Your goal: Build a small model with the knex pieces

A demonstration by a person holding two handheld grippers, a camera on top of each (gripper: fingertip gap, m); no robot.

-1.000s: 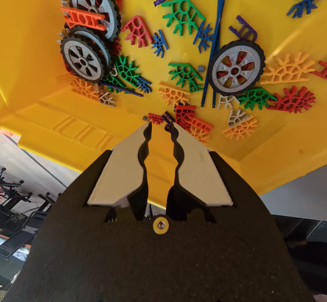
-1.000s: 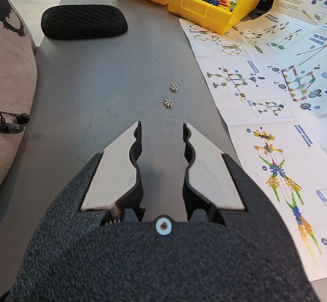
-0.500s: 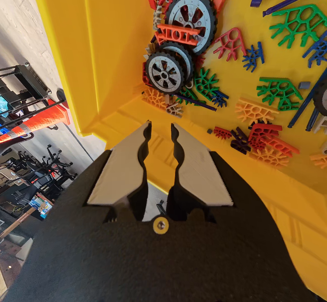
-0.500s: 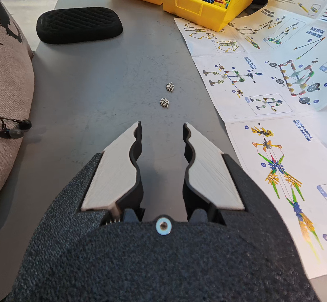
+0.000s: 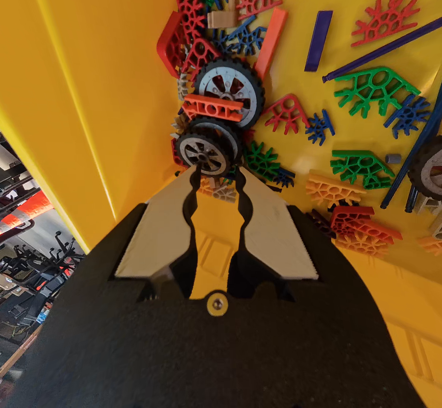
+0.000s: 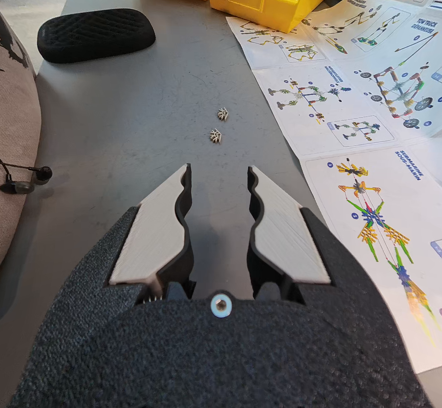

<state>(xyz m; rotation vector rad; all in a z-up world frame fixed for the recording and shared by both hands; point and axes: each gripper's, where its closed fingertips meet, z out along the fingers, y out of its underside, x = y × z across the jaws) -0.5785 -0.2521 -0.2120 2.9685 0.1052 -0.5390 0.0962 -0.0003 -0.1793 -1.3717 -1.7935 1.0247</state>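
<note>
In the left wrist view my left gripper (image 5: pixel 216 170) is open inside a yellow bin (image 5: pixel 95 85) of plastic building pieces. Its fingertips (image 5: pixel 189 174) stand on either side of the lower rim of a small black wheel with a grey hub (image 5: pixel 205 155). A larger wheel (image 5: pixel 229 92) with an orange connector (image 5: pixel 212 109) across it lies just behind. A grey connector (image 5: pixel 224 194) lies between the fingers. In the right wrist view my right gripper (image 6: pixel 218 168) is open and empty above the grey table (image 6: pixel 119 121). Two small grey connectors (image 6: pixel 215 136) (image 6: pixel 222 114) lie just ahead of it.
The bin holds several red, green, blue and orange connectors (image 5: pixel 373 90) and dark rods (image 5: pixel 387 49); its wall rises at left. On the table are a black pad (image 6: pixel 95 34), yellow bins (image 6: pixel 258 1), a printed instruction sheet (image 6: pixel 358 109), and earphones (image 6: pixel 26 181) on a brown cushion (image 6: pixel 16 121).
My left gripper has swung left across the bin to the small wheel in the corner, and its jaws have opened wider. The right gripper has shifted only slightly and stays open.
</note>
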